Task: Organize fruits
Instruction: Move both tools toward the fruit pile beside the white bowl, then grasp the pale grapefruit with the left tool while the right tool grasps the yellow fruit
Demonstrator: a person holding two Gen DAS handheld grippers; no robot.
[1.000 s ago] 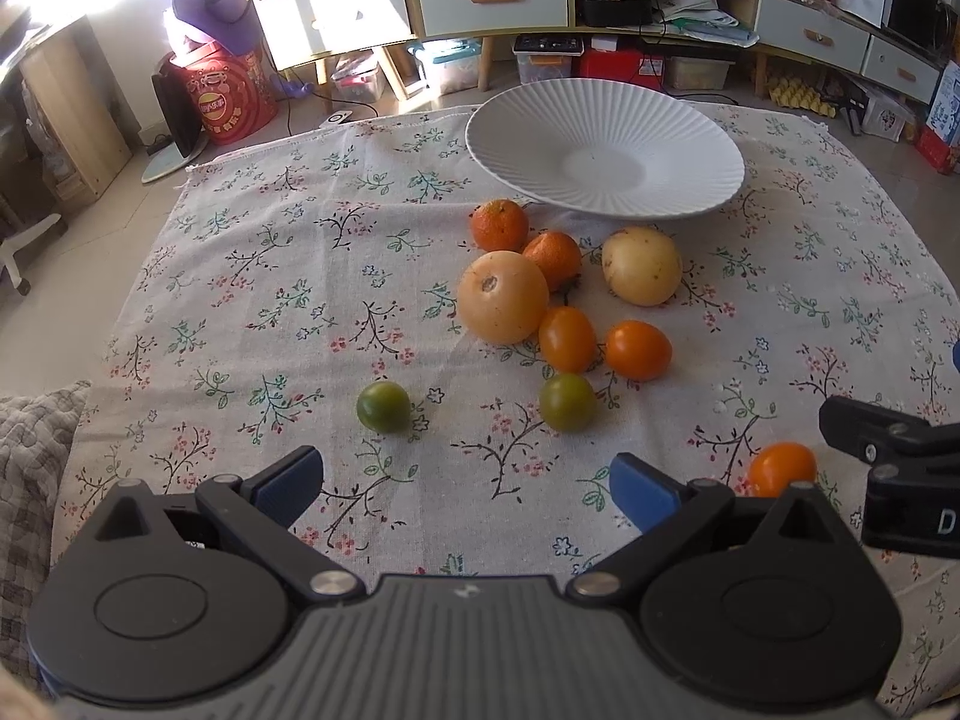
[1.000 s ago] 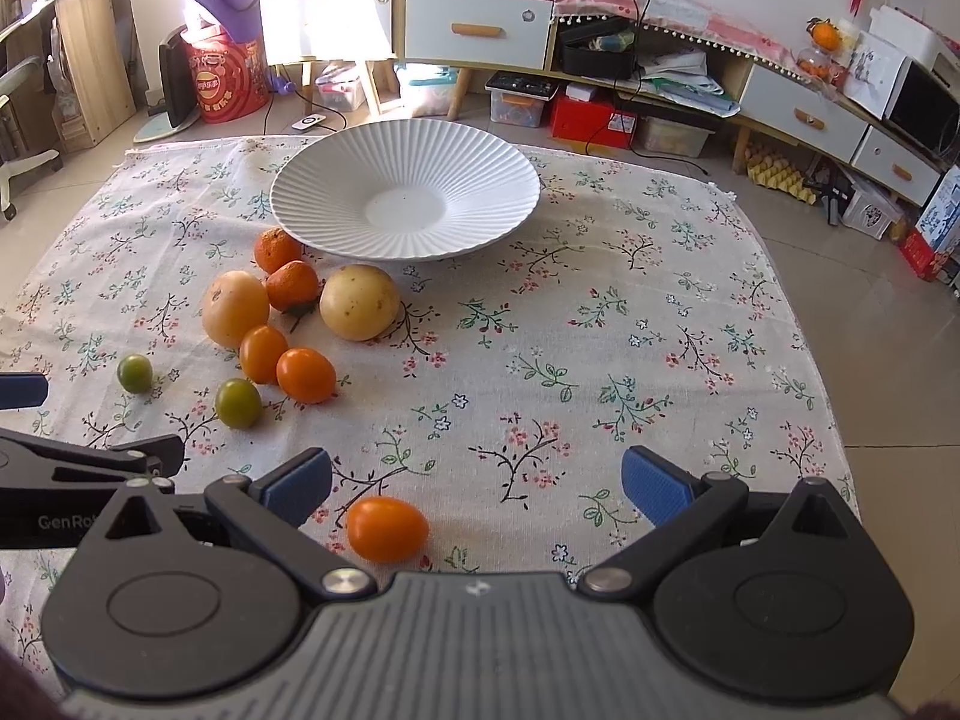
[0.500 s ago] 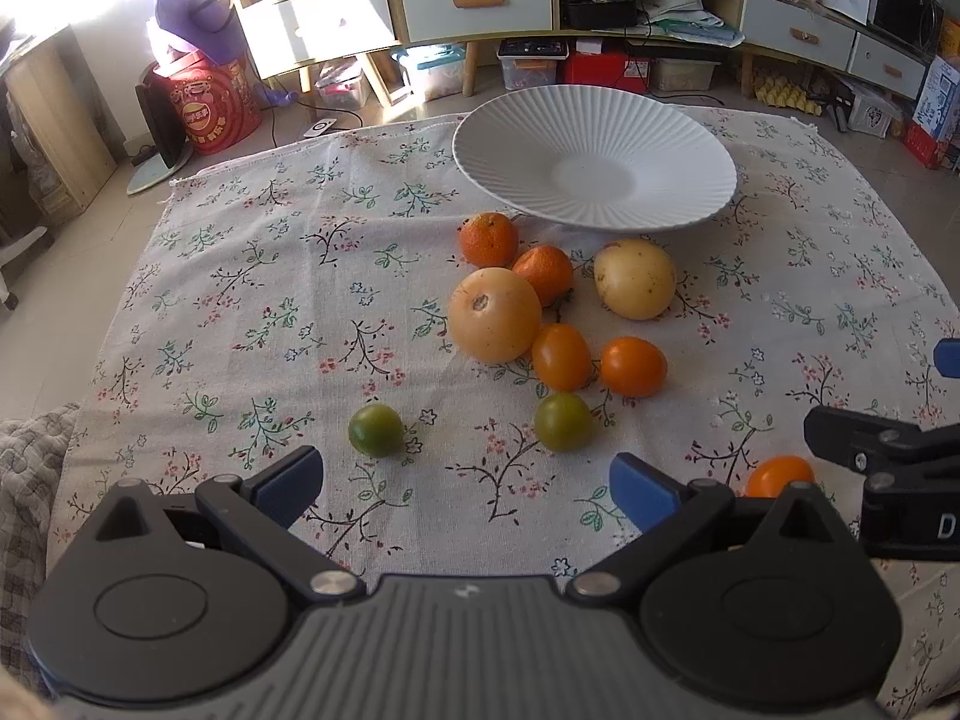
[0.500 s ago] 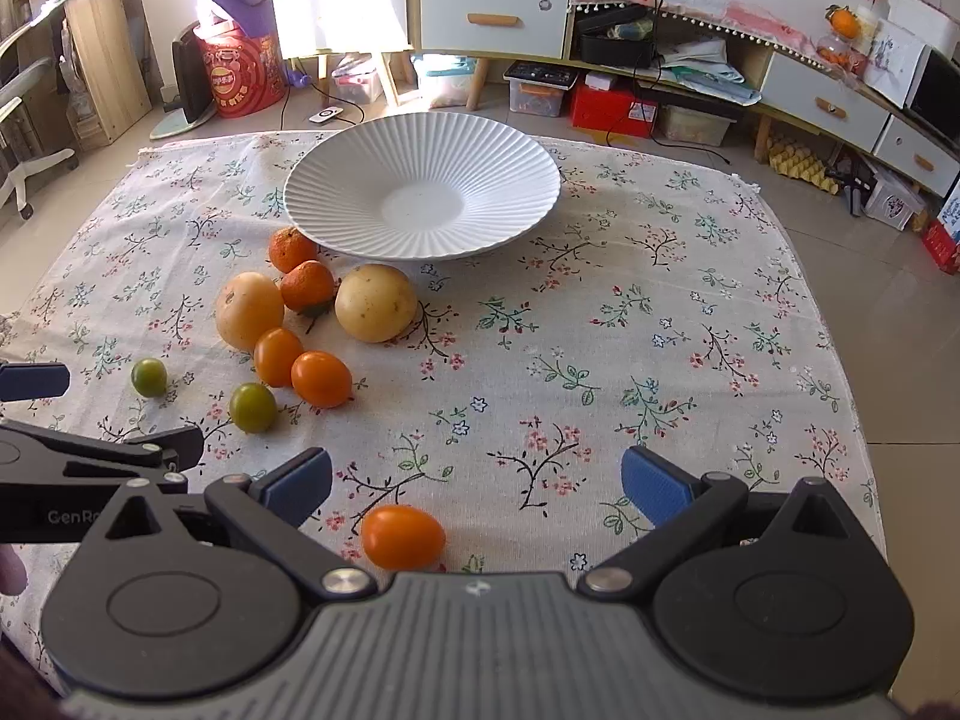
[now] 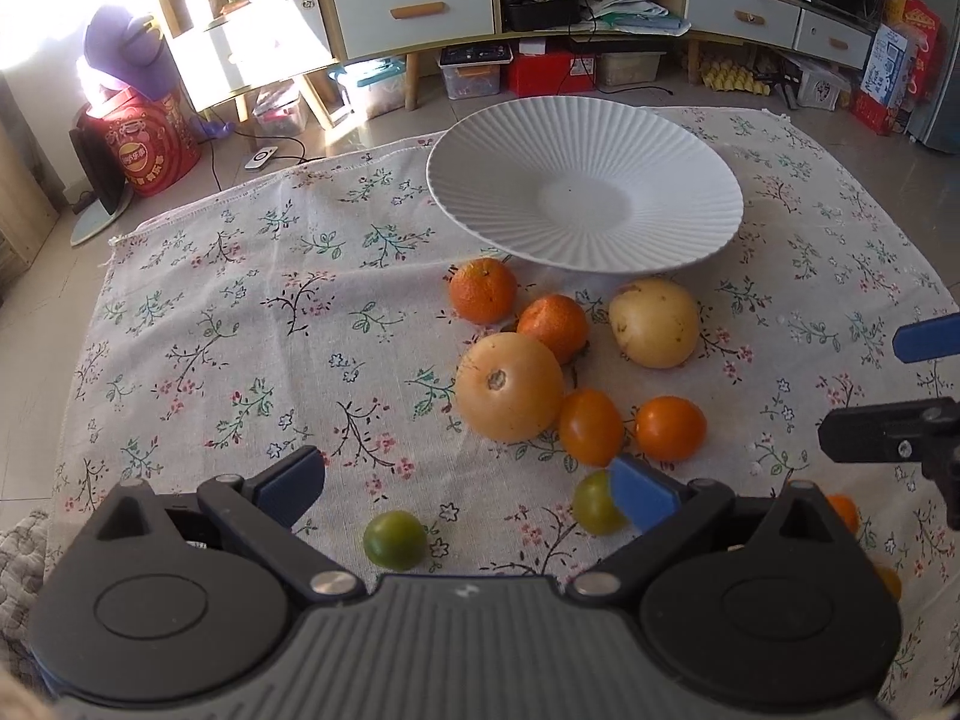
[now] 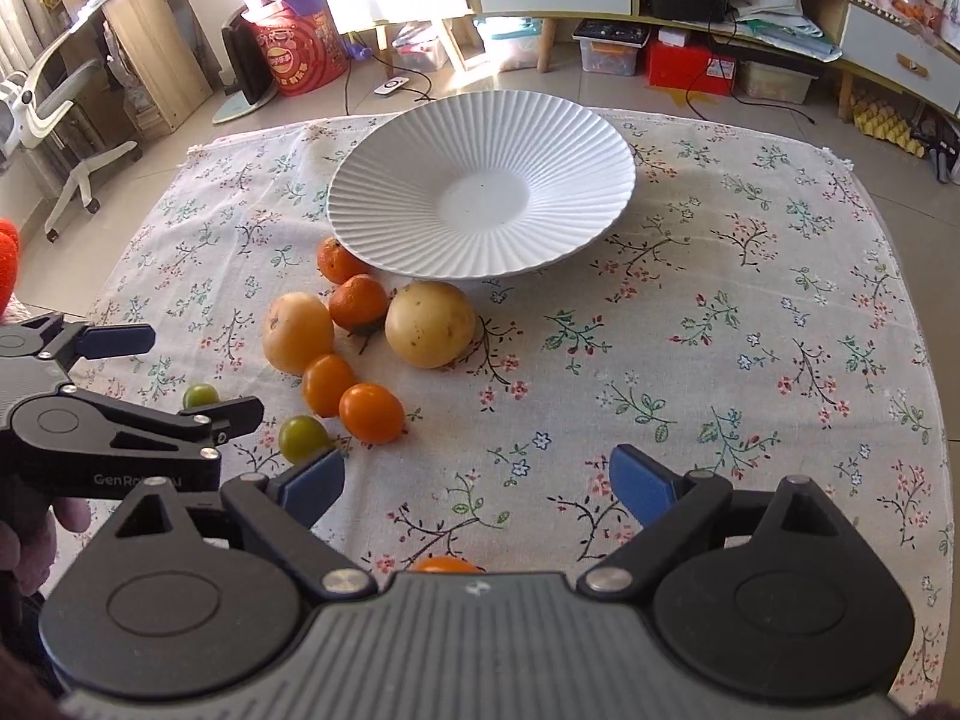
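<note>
A white ribbed plate (image 5: 585,189) (image 6: 483,192) stands empty at the far side of the floral cloth. In front of it lies a cluster of fruit: a large pale orange one (image 5: 509,387), a yellow one (image 5: 655,322), several small orange ones (image 5: 670,427) and two green ones (image 5: 394,539). My left gripper (image 5: 468,492) is open, just short of the green fruits. My right gripper (image 6: 477,480) is open above bare cloth, with a lone orange fruit (image 6: 444,564) under its body.
The floral cloth (image 6: 750,330) covers the whole table. Past the far edge are cabinets (image 5: 414,9), boxes and a red drum (image 5: 150,141) on the floor. My left gripper shows in the right wrist view (image 6: 144,372), at its left.
Both grippers have moved forward toward the fruit and plate. The lone orange fruit has slid under the right gripper's body. Both stay open.
</note>
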